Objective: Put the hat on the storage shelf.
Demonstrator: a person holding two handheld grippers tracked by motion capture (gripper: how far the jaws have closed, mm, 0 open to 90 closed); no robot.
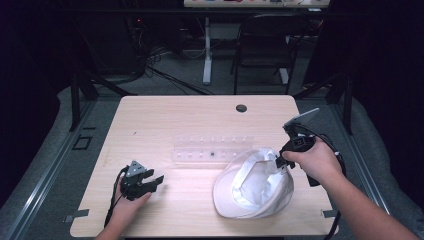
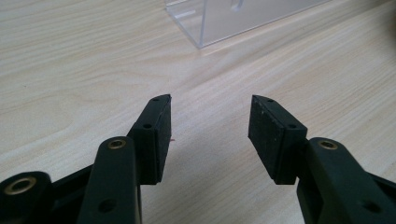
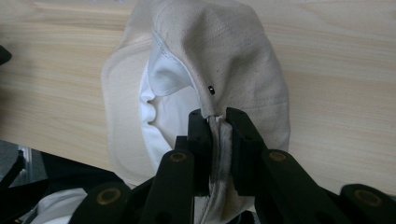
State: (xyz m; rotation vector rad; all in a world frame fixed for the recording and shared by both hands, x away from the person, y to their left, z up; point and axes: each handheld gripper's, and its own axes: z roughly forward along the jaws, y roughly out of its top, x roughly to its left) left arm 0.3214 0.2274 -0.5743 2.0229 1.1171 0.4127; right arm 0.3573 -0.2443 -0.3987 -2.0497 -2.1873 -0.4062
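Observation:
A cream-white cap lies upside down on the wooden table, at the front right, lining up. My right gripper is shut on the cap's rear edge; in the right gripper view the cap hangs past the jaws, its fabric pinched at my right gripper. My left gripper rests low at the front left, open with nothing between its fingers. The left gripper view has my left gripper just above bare wood.
A clear plastic rack with small pegs stands in the table's middle, just behind the cap; its corner lies ahead of the left jaws. A cable hole sits near the far edge. A chair stands beyond the table.

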